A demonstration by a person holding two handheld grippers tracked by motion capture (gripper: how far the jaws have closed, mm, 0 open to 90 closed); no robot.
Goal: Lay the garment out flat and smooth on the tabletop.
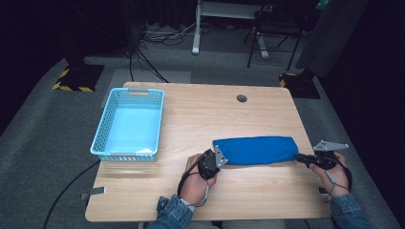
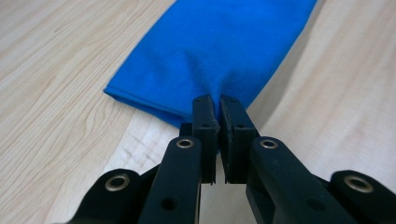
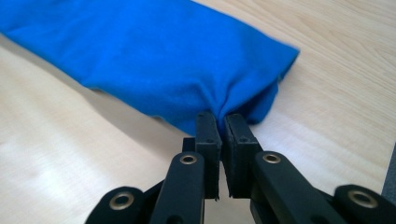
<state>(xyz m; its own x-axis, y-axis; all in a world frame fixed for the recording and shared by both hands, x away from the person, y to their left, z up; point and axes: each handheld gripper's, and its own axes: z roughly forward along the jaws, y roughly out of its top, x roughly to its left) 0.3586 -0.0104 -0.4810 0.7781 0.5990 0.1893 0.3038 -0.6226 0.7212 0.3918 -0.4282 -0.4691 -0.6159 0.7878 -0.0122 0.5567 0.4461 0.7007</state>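
The wooden table (image 1: pixel 200 114) fills the middle of the high view, pale and bare over most of its top, with a small round cable hole (image 1: pixel 241 98) near its far edge at about one o'clock from the centre.

At about nine o'clock from the table's centre stands a light blue plastic basket (image 1: pixel 107 119) with latticed walls, lying near the left edge and well apart from the hands.

The folded blue cloth (image 1: pixel 255 150) lies flat on the table at about four o'clock from the centre, a long band running left to right, between the two grippers. In the left gripper view the cloth (image 2: pixel 210 51) stretches away from the jaws; in the right gripper view the cloth (image 3: pixel 154 56) runs off toward ten o'clock.

The left gripper (image 1: pixel 217 160), held in the person's left hand (image 1: pixel 196 183), meets the cloth's left end at about five o'clock from the centre. In its own view the left gripper (image 2: pixel 218 103) has its jaws pressed together on a pinched fold at the near corner of the cloth.

The right gripper (image 1: pixel 300 157), in the right hand (image 1: pixel 332 174), meets the cloth's right end at about four o'clock, near the table's right edge. In its own view the right gripper (image 3: pixel 222 119) has its jaws likewise clamped tight on a gathered bit of the cloth's end, the fabric puckering into the narrow slit between them.
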